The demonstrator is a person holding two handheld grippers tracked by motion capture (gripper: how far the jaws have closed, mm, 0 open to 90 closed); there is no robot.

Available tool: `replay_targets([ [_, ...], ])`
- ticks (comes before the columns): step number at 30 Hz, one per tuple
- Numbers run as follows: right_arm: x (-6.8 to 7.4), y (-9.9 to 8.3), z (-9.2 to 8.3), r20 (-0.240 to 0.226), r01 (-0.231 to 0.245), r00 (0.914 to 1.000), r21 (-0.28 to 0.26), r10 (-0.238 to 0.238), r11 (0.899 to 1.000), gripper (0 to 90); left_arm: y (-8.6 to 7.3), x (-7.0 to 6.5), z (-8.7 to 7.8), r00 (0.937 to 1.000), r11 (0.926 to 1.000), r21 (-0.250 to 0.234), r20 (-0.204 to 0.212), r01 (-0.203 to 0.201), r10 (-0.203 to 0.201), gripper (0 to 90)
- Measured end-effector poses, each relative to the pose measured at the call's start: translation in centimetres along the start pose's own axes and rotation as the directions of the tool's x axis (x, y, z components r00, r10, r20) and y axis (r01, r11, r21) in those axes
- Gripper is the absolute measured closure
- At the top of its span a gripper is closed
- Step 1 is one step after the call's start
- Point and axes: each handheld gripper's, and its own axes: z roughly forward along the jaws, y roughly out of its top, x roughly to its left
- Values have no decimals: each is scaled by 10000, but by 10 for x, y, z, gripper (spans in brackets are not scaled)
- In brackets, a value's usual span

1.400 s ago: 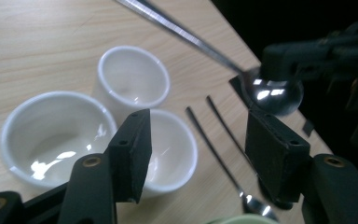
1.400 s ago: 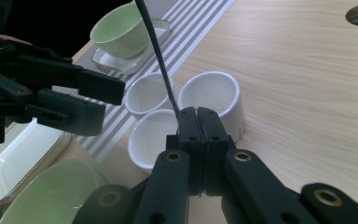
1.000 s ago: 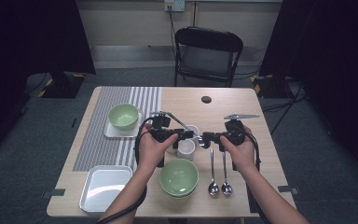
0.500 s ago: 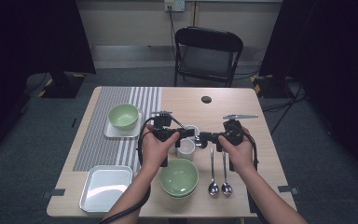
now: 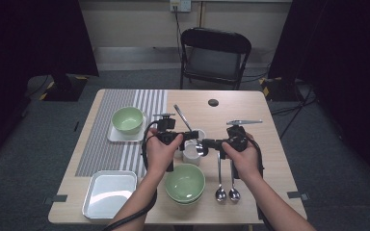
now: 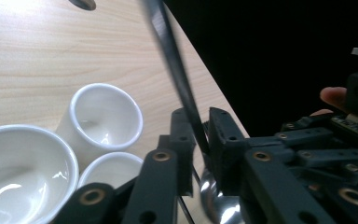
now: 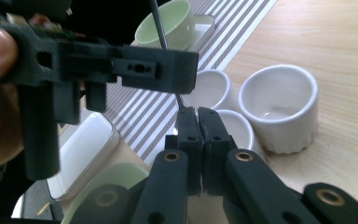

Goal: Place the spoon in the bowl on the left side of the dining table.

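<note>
With left tongs (image 6: pixel 199 126) just closing on the spoon (image 6: pixel 172 70), right tongs (image 7: pixel 197 116) clenched on it, could slip onto cups (image 7: pixel 277 107) if tugged

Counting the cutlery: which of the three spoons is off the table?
The spoon gripped by the fingers of both grippers above the white cups, its handle slanting away from the person. The other two spoons lie flat side by side near the right forearm.

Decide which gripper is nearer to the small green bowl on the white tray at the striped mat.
Left. The left gripper is just right of the small green bowl; the right gripper lies farther right, beyond the white cups.
</note>
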Motion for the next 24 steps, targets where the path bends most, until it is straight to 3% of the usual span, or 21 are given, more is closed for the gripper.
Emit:
replay_targets([
  [5,2,-3,5,61,121,9999,221,-122,9997,811,3,-6,-4,9997,9995,233,-38,-236,237,884],
  [8,3,-4,5,260,337,9991,277,-344,9990,717,5,-6,-7,9992,9988,291,-95,-395,398,899],
  [13,3,-4,2,336,568,9977,383,-581,9976,714,7,-7,-11,9988,9988,243,-201,-432,437,900],
  [16,3,-2,2,966,826,9916,449,-866,9956,654,7,-7,-12,9988,9984,350,-150,-450,455,900],
  [19,2,-1,3,966,872,9911,517,-919,9948,626,6,-7,-12,9989,9983,392,-196,-428,436,899],
  [22,3,-2,4,1269,939,9868,602,-1009,9938,584,6,-6,-12,9990,9983,449,-261,-360,372,899],
  [24,0,1,2,1575,914,9829,328,-954,9953,581,6,-6,-13,9988,9981,475,-259,-394,407,900],
])
